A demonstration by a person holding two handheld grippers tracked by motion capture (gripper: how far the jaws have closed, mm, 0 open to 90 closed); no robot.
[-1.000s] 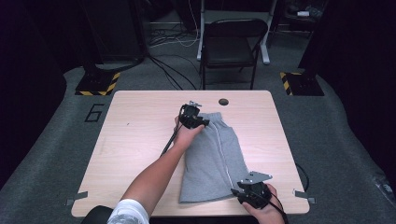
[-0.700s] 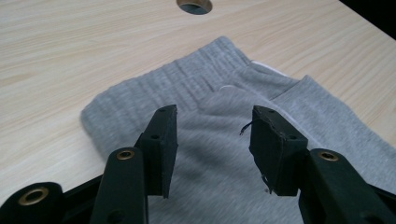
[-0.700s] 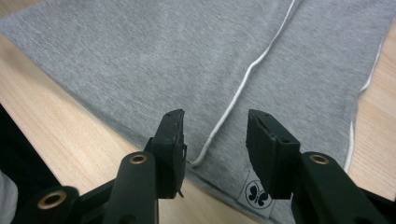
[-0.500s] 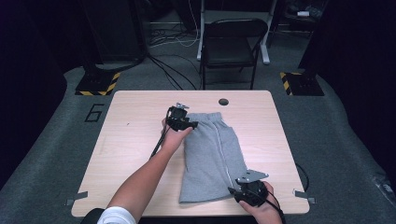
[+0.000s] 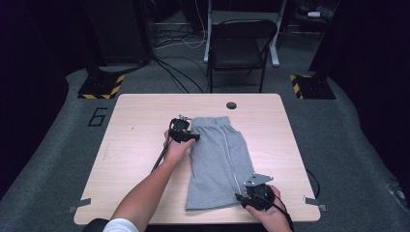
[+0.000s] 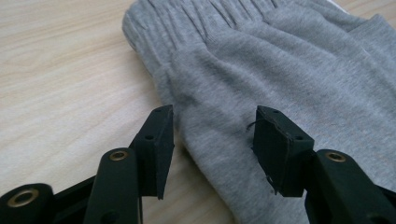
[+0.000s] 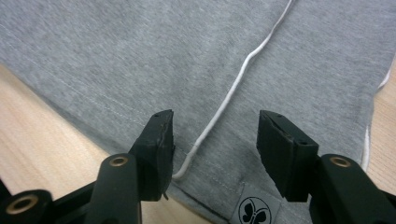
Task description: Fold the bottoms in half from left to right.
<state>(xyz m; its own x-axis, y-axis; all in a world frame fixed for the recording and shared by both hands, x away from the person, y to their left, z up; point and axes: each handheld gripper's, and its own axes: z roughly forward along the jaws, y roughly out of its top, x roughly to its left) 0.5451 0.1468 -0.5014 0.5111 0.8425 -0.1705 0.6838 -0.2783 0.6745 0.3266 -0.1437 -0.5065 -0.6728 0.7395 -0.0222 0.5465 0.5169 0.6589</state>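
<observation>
1. Folding the grey shorts [image 5: 217, 159], which lay flat on the table [image 5: 135, 145], we had just been opening both sets of jaws; neither held cloth.
2. Left gripper [image 6: 212, 135] straddled the side fold below the waistband; right gripper [image 7: 215, 140] hovered over the hem.
3. Next, we judged, each needed a fresh grip.

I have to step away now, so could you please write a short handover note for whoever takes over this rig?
Left gripper: jaws have just been opening, now open over the left edge of the grey shorts below the waistband, gripping nothing.
Right gripper: jaws have just been opening, now open above the hem by the white cord, gripping nothing.
Shorts lie folded lengthwise on the table, waistband far.
Left to do: probably a further fold.
</observation>
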